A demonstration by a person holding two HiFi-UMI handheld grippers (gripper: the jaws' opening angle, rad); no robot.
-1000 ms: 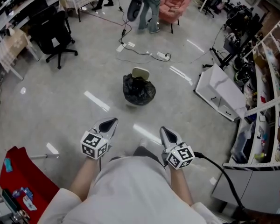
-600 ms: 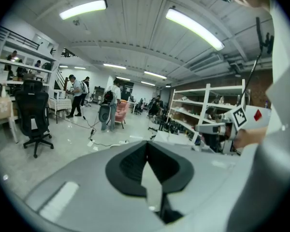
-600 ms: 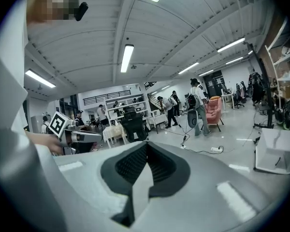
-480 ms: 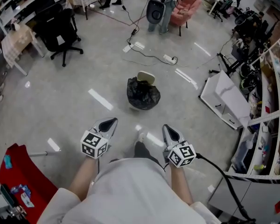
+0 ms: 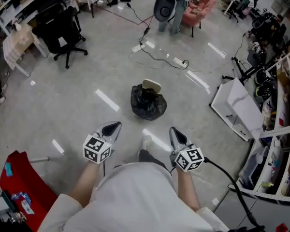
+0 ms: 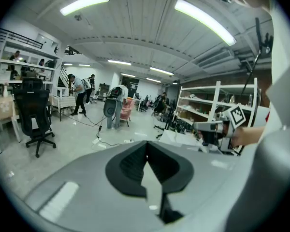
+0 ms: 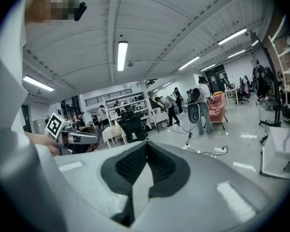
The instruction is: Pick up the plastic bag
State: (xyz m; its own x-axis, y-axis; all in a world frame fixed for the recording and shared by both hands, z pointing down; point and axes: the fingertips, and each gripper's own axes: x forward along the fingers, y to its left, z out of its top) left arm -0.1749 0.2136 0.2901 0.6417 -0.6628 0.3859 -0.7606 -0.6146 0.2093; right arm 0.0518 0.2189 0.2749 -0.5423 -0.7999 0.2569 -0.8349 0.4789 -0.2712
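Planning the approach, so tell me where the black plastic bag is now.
In the head view, the black plastic bag sits on the floor at centre, ahead of the left tongs and right tongs, left of a white panel.

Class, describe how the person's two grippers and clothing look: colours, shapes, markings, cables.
The left gripper and right gripper are pale grey, tapering to a point, with black ribbed pads. Each carries a cube of black-and-white square markers. A black cable trails from the right one. The person wears a white top.

place: lab/workshop | cues: metal shelving (image 5: 280, 129), office chair (image 5: 63, 33), floor cables (image 5: 154, 57)
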